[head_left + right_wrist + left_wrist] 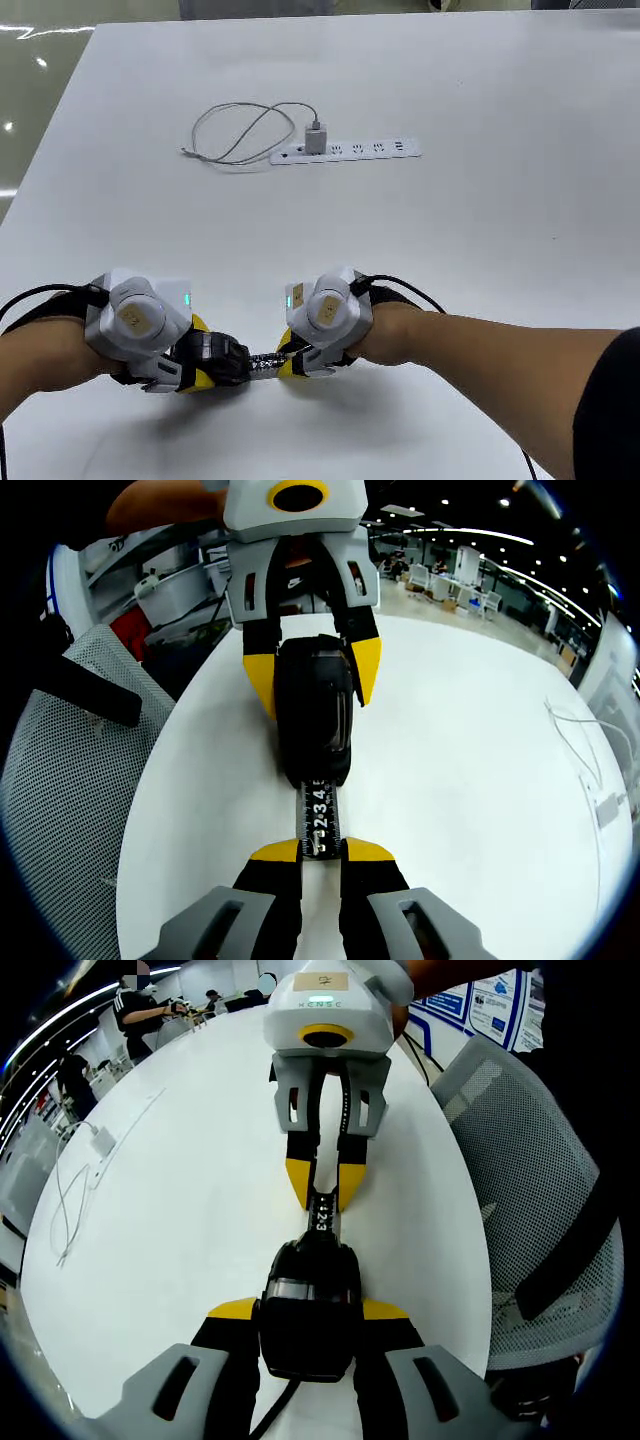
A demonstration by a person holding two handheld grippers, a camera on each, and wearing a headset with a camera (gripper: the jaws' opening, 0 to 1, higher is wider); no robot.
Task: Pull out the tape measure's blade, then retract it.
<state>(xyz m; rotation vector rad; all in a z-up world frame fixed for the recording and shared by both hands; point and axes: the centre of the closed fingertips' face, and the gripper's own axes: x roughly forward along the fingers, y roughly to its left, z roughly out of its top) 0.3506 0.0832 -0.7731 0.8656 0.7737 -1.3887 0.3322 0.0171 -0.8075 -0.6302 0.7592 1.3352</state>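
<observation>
Black-cased tape measure point(310, 1300) lies at the near side of the plain white table point(420, 230), its body clamped between the yellow-tipped jaws of the left gripper point(310, 1312). A short stretch of its narrow numbered blade point(320, 815) runs out to the right gripper point(320, 852), whose jaws are pinched closed on the blade's end.

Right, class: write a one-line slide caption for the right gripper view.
Right gripper pinches the blade tip while the left gripper clamps the tape measure case.
</observation>
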